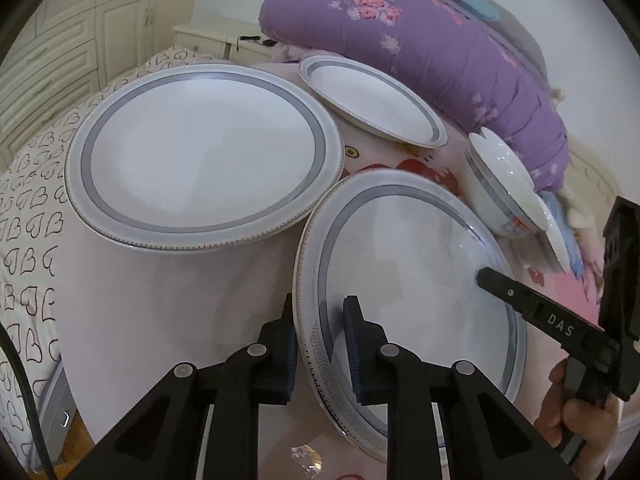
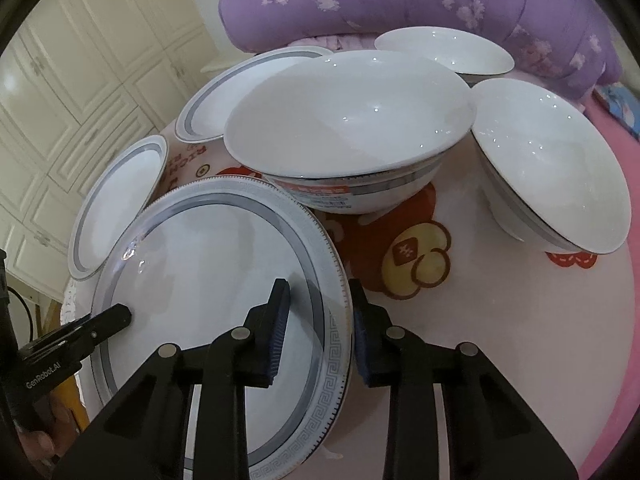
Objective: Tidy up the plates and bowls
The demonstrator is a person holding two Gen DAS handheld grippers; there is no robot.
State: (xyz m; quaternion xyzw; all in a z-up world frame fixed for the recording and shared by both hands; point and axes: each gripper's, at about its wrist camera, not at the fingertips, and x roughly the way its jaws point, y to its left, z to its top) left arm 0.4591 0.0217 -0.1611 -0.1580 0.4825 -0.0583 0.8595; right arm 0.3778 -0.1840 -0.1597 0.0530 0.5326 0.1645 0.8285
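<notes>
Together, the left tool (image 1: 318,312) and the right tool (image 2: 318,300) each straddle an opposite edge of the same grey-banded plate (image 2: 224,280), fingers on either side of the rim; whether they press it I cannot tell. It sits tilted on the round counter (image 2: 500,340), just beside a large white bowl (image 2: 352,128) and another plate (image 1: 204,152).

Left tongs (image 1: 320,320) straddling near plate (image 1: 400,280) rim, right tongs (image 1: 486,274) touching its far side
</notes>
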